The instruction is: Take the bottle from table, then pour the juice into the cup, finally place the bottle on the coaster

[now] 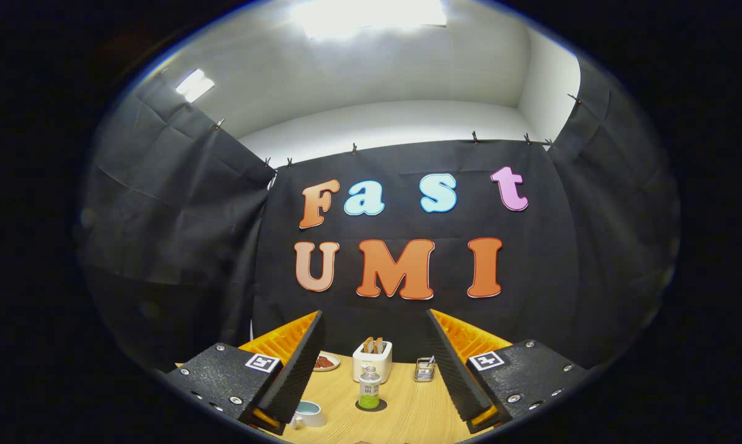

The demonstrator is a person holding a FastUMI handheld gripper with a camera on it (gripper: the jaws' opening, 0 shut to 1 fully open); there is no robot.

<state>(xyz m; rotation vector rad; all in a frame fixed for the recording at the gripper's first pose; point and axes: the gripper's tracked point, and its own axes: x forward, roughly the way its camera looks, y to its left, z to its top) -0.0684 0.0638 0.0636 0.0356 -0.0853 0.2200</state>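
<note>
My gripper (374,320) rides high over the pale wooden table (408,413), fingers spread wide apart with nothing between them. I hold nothing.

The small clear plastic bottle with a silver cap and green label (369,387) stands upright on the table, ahead of the fingers and roughly centred in the gap between them. It sits on a dark round coaster with a green rim (371,406); bottle base and coaster are touching.

The white cup with a pale blue inside (308,413) is on the table just beside my left finger, partly hidden behind its lower edge. It stands left of the bottle, apart from it. I cannot tell whether it holds any liquid.

Beyond the bottle, toward the black cloth wall, I see a white boxy toaster with two slices of browned bread poking out of the top (372,356). Left of the toaster lies a small white plate carrying reddish-brown food (326,361), its near side cut off by my left finger. Right of the toaster stands a small wire-mesh metal holder (425,369) with something thin inside, too small to identify; it is close to my right finger.
</note>
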